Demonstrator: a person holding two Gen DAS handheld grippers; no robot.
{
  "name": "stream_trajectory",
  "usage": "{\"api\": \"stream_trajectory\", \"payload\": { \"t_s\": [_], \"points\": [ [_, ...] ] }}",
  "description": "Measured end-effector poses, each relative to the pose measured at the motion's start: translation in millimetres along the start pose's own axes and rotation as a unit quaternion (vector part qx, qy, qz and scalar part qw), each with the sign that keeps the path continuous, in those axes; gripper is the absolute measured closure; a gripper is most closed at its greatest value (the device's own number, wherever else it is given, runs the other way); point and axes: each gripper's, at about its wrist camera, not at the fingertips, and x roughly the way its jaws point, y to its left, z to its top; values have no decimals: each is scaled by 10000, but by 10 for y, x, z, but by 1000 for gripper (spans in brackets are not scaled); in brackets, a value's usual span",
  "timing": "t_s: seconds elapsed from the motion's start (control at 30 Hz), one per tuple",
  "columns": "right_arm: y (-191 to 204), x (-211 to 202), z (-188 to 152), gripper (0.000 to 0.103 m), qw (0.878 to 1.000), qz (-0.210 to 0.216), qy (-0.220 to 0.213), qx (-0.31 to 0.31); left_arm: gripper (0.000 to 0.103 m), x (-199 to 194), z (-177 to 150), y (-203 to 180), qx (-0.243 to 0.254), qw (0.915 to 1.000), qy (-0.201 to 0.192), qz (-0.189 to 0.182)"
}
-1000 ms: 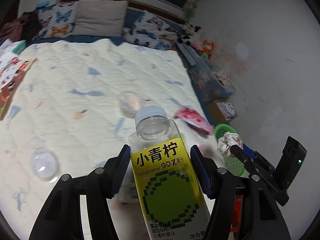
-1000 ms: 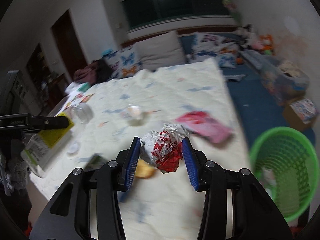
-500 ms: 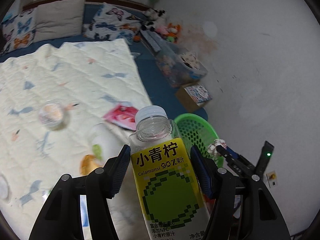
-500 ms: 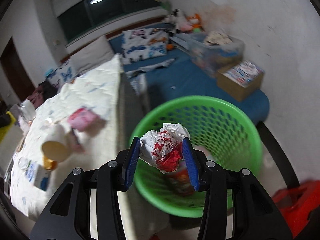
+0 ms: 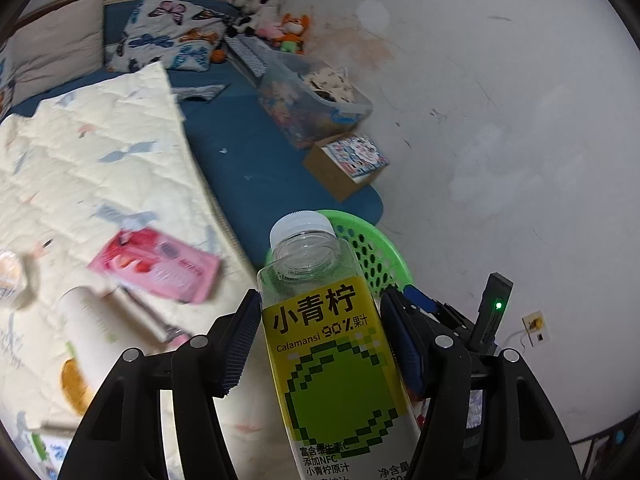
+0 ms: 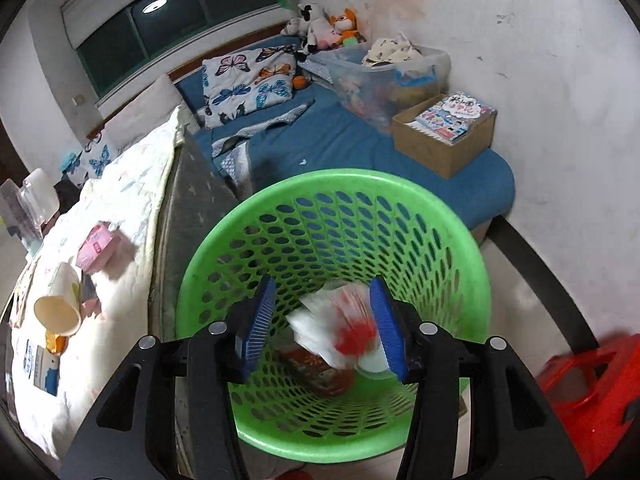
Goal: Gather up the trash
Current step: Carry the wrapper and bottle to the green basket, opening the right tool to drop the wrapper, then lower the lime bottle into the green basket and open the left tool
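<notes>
Both your hands have swung from the bed over to the round green plastic basket (image 6: 332,216). Your right gripper (image 6: 323,320) hangs right above its mouth, so what you let go lands inside. Its fingers have just been opening, and the crumpled white and red wrapper (image 6: 340,326) is slipping down between them, blurred. Your left gripper (image 5: 320,344) has its fingers squeezed on the clear juice bottle with the yellow label (image 5: 324,340), waiting near the basket for its turn.
</notes>
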Motion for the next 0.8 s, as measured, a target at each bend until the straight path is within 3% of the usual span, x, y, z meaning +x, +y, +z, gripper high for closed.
{"api": "stream_trajectory", "payload": {
  "t_s": [0.37,0.8],
  "points": [
    [-124,-425,-39,40,9989,-7,-445,120,43,724,154,-350,315,9989,333,-108],
    [-286,-620,-255,38,9981,49,-524,331,43,1772,78,-660,526,9934,1023,2]
  ]
}}
